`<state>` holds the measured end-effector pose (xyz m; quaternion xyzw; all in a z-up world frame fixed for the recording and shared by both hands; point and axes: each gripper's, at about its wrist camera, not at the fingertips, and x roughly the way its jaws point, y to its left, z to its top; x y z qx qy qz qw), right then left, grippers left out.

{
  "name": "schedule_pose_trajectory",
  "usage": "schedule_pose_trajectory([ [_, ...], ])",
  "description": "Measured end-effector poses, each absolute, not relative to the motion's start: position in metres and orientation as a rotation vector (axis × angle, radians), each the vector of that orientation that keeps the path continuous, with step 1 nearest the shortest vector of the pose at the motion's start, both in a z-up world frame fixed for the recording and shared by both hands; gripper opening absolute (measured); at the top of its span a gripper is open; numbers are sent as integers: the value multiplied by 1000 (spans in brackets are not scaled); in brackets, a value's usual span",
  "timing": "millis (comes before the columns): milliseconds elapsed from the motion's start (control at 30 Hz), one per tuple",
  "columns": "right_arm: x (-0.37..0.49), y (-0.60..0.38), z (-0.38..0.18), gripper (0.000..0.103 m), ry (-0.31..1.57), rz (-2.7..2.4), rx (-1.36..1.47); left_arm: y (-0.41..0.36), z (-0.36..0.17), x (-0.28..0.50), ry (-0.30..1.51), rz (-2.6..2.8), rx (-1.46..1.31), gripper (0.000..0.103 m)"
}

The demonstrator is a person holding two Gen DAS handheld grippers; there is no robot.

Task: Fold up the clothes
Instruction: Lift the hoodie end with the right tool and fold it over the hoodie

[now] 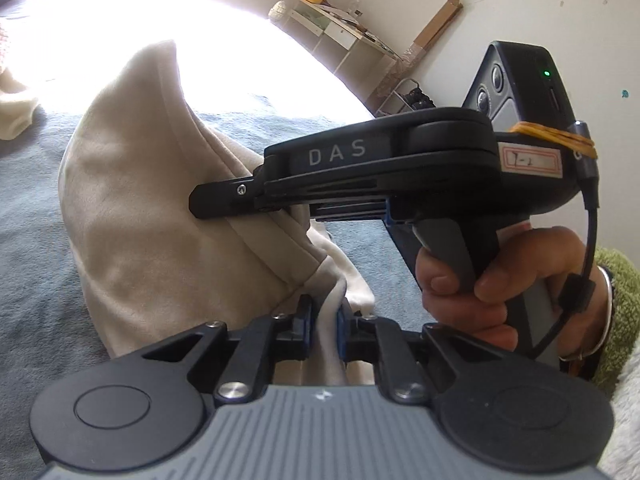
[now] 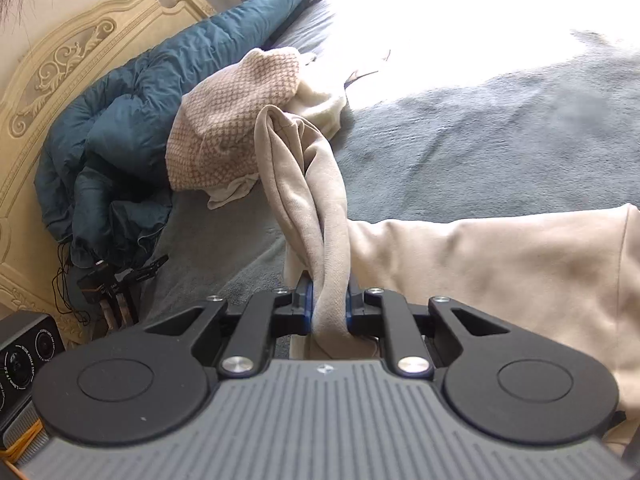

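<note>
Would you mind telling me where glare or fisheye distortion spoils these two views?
Left wrist view: sunlight blows out the bed behind the beige garment, and the far wall curves at the edges. Right wrist view: the upper right of the grey blanket is washed out white; the headboard bows. Both grippers, left and right, stay sharp.

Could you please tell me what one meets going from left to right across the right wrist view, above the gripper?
Carved headboard → teal duvet → checked knit garment → beige garment's pinched fold → bare grey blanket.
</note>
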<state>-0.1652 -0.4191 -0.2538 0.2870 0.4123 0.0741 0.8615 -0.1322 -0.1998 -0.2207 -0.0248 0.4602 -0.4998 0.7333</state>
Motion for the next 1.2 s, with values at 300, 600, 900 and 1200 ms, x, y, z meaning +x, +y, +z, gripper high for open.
schedule_pose_trajectory([
  [300, -225, -504, -286, 12, 849, -20, 745, -284, -263, -163, 1072, -1196, 51, 13],
  [600, -250, -557, -329, 12, 873, -73, 855, -340, -303, -169, 1133, -1209, 95, 13],
  [900, -259, -589, -368, 12, 927, -35, 898, -339, -308, -172, 1242, -1167, 68, 28],
  [1200, -262, -596, -372, 12, 954, 43, 825, -282, -256, -151, 1197, -969, 72, 29],
])
